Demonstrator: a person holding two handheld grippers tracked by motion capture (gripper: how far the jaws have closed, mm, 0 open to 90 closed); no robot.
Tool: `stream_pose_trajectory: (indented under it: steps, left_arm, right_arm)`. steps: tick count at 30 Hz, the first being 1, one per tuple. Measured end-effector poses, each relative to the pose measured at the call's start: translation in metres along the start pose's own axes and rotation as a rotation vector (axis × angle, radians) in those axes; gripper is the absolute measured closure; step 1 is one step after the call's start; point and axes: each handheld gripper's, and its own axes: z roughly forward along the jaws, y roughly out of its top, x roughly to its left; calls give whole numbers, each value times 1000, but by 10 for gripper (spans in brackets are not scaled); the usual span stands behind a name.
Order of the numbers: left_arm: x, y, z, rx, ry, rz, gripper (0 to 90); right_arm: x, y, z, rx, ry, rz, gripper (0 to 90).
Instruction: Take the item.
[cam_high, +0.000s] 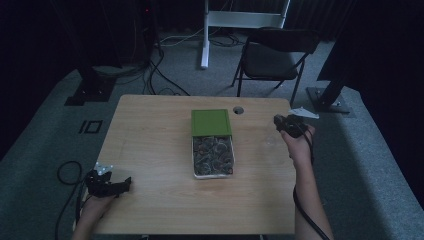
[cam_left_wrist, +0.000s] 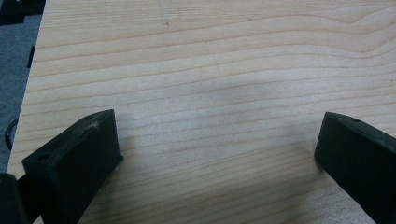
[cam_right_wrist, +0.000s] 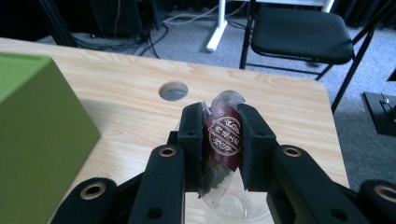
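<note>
**Right tongs grip a packet beside the box**

The right tongs (cam_right_wrist: 223, 140) are clamped on a dark red packet (cam_right_wrist: 225, 135), above a clear dish (cam_right_wrist: 243, 205) right of the green-lidded box (cam_high: 212, 143). The left tongs (cam_left_wrist: 219, 154) stand wide, holding nothing, over the bare surface (cam_left_wrist: 210, 70), well left of the box.

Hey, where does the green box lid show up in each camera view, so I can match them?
High view: green lid at table centre, behind the open box.
Left gripper view: bare table.
Right gripper view: green lid fills the left edge.
Shared landmark: round table hole.
</note>
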Motion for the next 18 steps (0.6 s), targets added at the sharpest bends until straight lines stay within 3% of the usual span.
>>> stream_pose_trajectory:
  steps: [14, 18]
  left_arm:
    - [0, 0, 0, 0, 0, 0, 5]
    - [0, 0, 0, 0, 0, 0, 5]
  right_arm:
    - [-6, -13, 17, 42, -24, 26, 702]
    - [-9, -15, 20, 52, -8, 46, 571]
